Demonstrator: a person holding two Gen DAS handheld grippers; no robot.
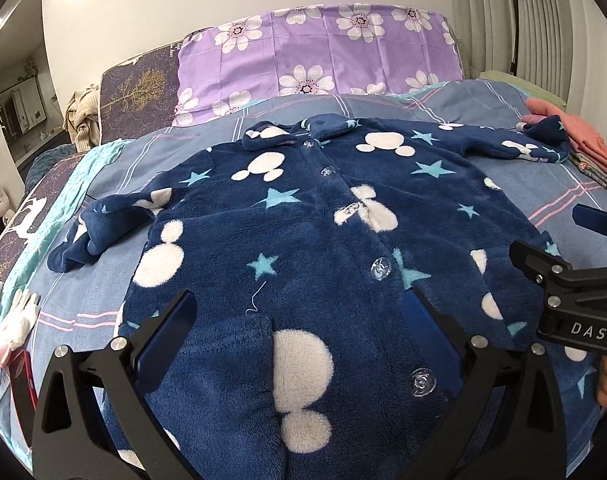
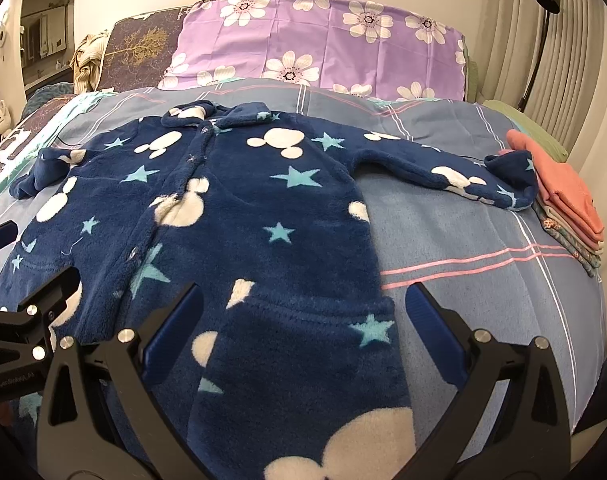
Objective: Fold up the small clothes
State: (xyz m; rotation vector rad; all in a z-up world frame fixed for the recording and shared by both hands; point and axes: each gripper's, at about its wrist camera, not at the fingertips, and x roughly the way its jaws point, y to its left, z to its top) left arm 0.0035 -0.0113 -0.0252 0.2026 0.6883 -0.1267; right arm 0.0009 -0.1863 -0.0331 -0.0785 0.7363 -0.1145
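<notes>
Your left gripper [image 1: 303, 320] is wide open, hovering just above the lower front of the navy fleece pajama top [image 1: 303, 240], nothing between the fingers [image 1: 171, 336]. The top lies front-up, flat on the plaid bedsheet [image 1: 523, 184], straight ahead of both grippers, collar [image 1: 303, 130] at the far end, clear buttons [image 1: 379, 268] closed down the placket. White mouse-head + teal star print.

Your right gripper [image 2: 303, 320] is also wide open, straddling the top's right hem edge: left finger over fleece, right finger [image 2: 435, 320] over bare sheet. Not gripping anything.

Sleeves: the one far-left of your left gripper [image 1: 99, 232] is crumpled, cuff bunched. The other sleeve [image 2: 443, 168] runs out straight, far-right of your right gripper, cuff touching the stack of folded clothes [image 2: 567, 204] (pink on top).

Beyond the collar: purple floral pillow [image 1: 323, 48], w/ a dark tree-print pillow [image 1: 139, 92] to its left. Loose white thread [image 1: 257, 300] on the fleece just ahead of your left gripper's left finger. In the left wrist view, right gripper body shows at the right edge.
</notes>
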